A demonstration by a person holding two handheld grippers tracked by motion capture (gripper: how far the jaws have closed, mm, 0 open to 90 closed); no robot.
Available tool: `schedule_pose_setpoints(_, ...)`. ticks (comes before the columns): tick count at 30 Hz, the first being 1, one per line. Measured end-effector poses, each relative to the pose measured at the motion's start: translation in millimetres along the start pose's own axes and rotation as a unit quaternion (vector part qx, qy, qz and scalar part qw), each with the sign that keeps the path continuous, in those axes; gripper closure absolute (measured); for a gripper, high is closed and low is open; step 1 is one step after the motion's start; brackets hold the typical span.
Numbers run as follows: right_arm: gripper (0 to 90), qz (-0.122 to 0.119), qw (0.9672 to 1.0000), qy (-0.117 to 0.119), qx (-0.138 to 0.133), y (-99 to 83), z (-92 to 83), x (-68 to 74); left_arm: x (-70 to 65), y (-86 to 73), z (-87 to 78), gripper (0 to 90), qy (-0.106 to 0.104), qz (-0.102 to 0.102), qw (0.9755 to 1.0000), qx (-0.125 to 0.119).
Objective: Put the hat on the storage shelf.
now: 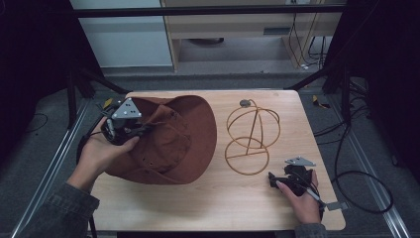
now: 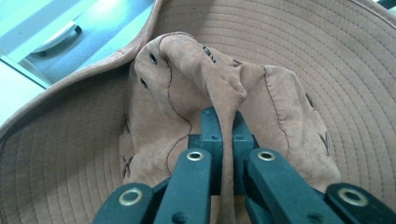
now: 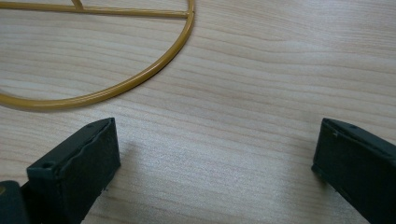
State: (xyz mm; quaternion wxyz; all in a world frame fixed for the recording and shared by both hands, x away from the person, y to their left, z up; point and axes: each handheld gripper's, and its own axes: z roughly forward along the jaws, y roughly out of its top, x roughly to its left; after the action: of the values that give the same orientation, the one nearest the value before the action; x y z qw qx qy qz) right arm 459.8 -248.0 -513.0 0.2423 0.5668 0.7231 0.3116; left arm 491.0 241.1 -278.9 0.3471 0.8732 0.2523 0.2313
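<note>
hat (image 2: 289, 56) crown fold pinched in left tool (image 2: 223, 140), eyelets close up

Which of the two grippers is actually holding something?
The left gripper: its jaws pinch a fold of the brown hat. The right gripper rests with its jaws wide apart over bare table.

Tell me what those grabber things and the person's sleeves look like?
Each hand-held gripper, left and right, is black with a grey three-cornered plate on top. Up close, the left fingers look dark teal with brass-ringed rivets; the right fingers are blocky black. The sleeves are grey-green denim.
</note>
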Motion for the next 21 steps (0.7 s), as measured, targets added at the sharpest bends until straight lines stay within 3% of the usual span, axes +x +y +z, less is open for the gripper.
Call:
schedule_pose_setpoints(9,0.6,-0.003,1.0000,0.002,-0.001,0.1,0.2,-0.5,3.5,2.1,-9.0,88.7,-0.002,-0.006,0.9998,-0.017)
schedule_pose_setpoints(21,0.6,-0.003,1.0000,0.002,0.000,0.0,0.2,-0.5,3.7,7.0,-23.7,88.7,0.000,0.000,0.9995,-0.033)
